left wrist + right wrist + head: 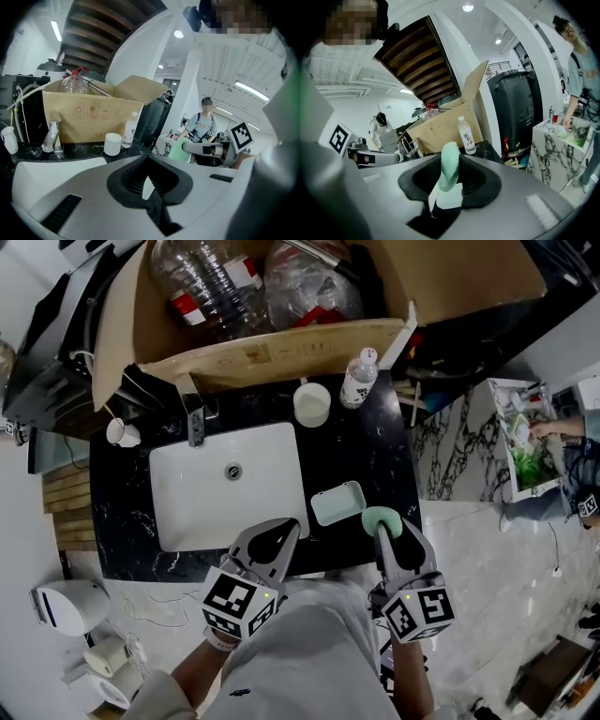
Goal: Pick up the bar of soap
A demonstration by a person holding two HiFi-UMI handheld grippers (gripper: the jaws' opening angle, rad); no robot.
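Observation:
A pale green bar of soap [380, 518] stands on edge between the jaws of my right gripper [383, 529], which is shut on it above the counter's front right corner. The right gripper view shows the soap [450, 168] pinched upright between the pads. Just left of it on the black counter [375, 451] lies an empty mint soap dish [337, 502]. My left gripper [277, 534] hovers over the front edge of the white sink [230, 486], jaws together with nothing in them. In the left gripper view the soap [180, 151] shows off to the right.
Behind the sink are a faucet [195, 418], a white cup [312, 404] and a water bottle [359, 378]. A big cardboard box [272, 352] of plastic bottles stands at the back. A small white cup [122, 432] is at the back left. A person [572, 460] stands at a marble table on the right.

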